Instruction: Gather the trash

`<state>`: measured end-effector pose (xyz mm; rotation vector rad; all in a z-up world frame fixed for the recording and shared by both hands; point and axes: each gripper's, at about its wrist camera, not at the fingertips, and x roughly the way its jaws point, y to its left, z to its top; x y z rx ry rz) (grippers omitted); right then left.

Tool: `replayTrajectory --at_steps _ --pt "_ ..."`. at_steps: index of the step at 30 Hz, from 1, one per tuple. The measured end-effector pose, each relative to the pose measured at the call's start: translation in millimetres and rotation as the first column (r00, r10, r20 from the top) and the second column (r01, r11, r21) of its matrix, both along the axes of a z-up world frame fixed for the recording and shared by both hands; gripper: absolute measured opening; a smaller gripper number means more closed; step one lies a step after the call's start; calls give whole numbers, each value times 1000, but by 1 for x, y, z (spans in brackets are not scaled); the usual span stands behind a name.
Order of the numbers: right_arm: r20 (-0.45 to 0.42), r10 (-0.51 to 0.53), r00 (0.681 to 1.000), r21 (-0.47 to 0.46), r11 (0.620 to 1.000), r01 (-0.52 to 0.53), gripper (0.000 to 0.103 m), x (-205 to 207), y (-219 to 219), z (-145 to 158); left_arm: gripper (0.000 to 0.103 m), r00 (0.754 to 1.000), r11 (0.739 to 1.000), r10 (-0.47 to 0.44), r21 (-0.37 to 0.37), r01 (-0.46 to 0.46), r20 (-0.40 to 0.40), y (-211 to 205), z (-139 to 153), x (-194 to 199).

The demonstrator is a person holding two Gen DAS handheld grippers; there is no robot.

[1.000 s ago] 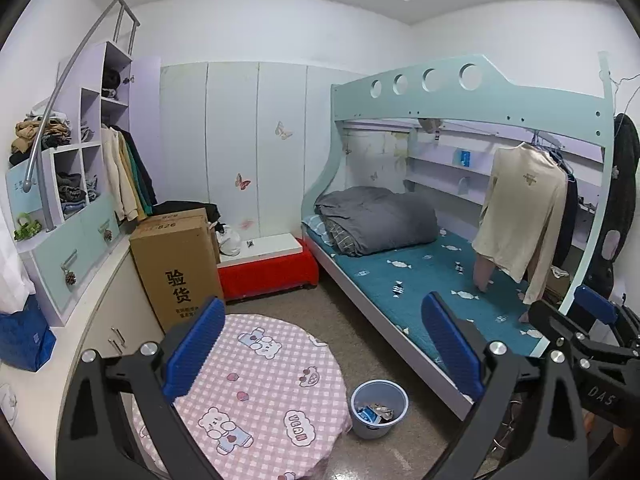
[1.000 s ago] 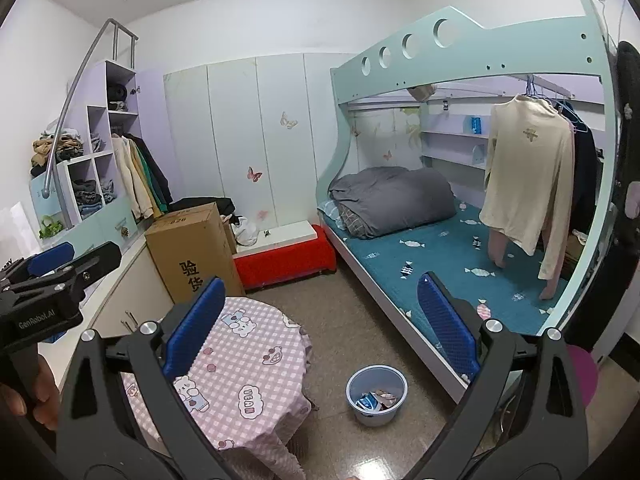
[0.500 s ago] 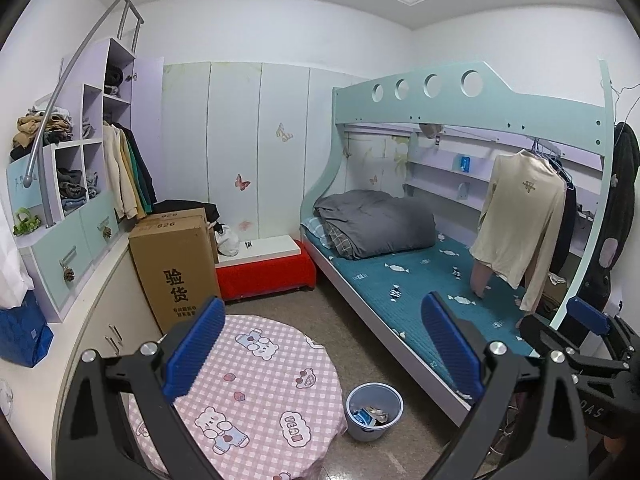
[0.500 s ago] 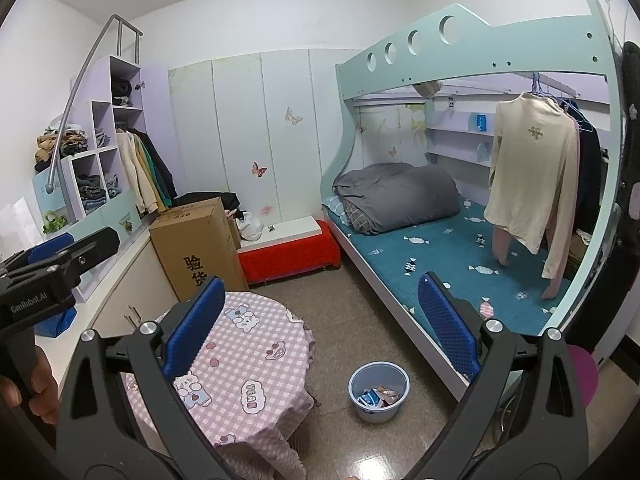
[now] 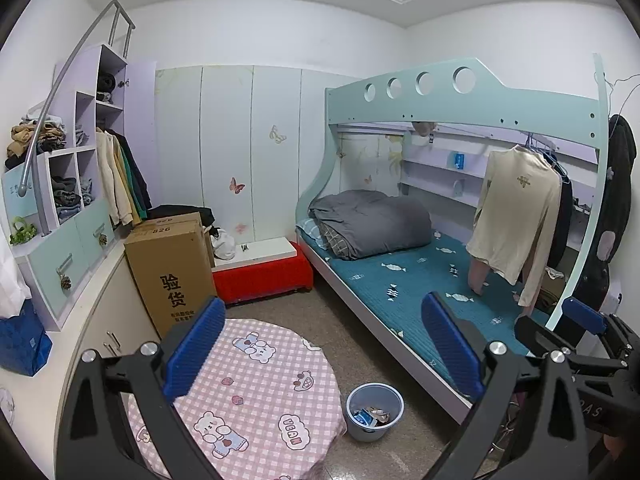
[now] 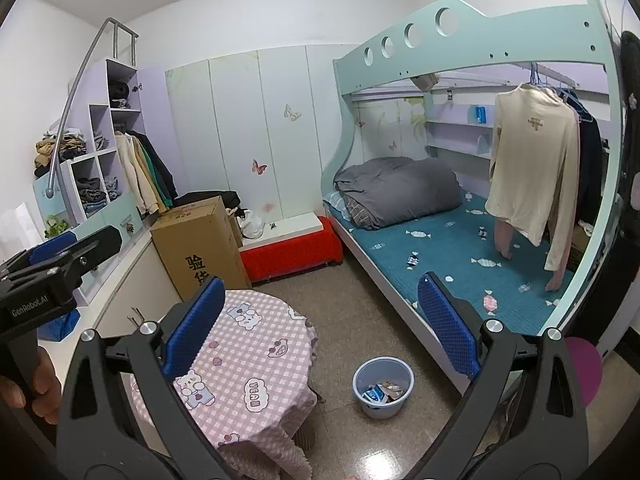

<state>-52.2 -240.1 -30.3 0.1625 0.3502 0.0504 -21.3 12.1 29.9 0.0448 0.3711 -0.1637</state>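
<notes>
Left gripper [image 5: 322, 346] and right gripper [image 6: 320, 326]: blue textured fingers [image 5: 195, 346] spread wide, holding nothing. Low centre of frame, on the speckled floor [image 6: 352, 304]: round pale-blue plastic bin [image 6: 383, 386] with crumpled wrappers inside, beside the pink checked cloth surface [image 5: 256, 392]. Farther up: candy-print teal mattress [image 5: 400, 284], cardboard box [image 5: 170, 268].

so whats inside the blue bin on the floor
The blue bin already holds a small pile of crumpled wrappers, one blue and white, the rest brownish. They cover the bottom, so anything lying beneath them is hidden.
</notes>
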Motion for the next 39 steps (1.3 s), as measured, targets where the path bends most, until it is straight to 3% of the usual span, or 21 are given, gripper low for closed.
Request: replayTrajectory --at_steps 39 --pt "-6 16 1000 -16 1000 -16 95 21 17 3 97 1000 1000 8 5 -8 -8 5 -2 19"
